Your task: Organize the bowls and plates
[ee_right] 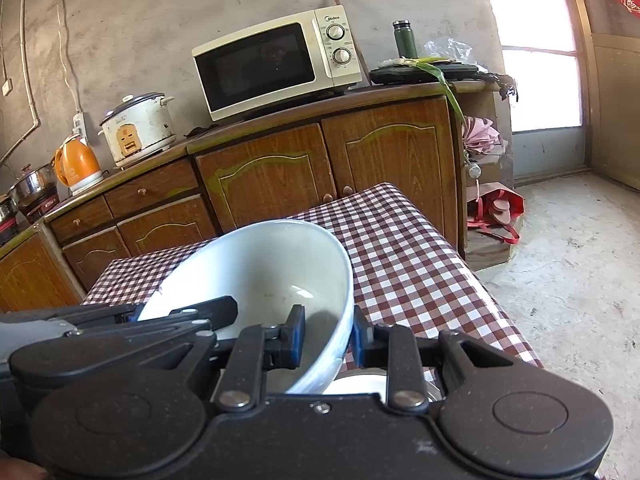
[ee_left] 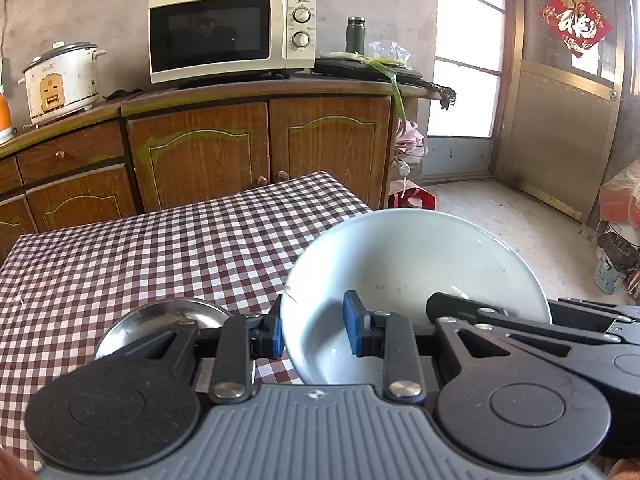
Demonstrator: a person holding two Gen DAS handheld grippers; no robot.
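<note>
A large white bowl [ee_left: 412, 272] is held tilted above the checkered table [ee_left: 160, 248]. My left gripper [ee_left: 316, 330] straddles its left rim, one blue pad outside and one inside; a gap shows at the inner pad. My right gripper [ee_right: 326, 338] straddles the bowl's right rim [ee_right: 280, 264] the same way. A steel plate [ee_left: 160, 320] lies on the table to the left, under the left gripper. Another steel dish [ee_right: 360, 386] shows below the bowl in the right wrist view.
A wooden cabinet [ee_left: 240, 148] stands behind the table with a microwave [ee_left: 232, 34], a rice cooker [ee_left: 60, 80] and a green flask [ee_left: 355, 34] on top. An orange kettle [ee_right: 78, 164] sits at the left. The table's right edge drops to a concrete floor [ee_right: 580, 280].
</note>
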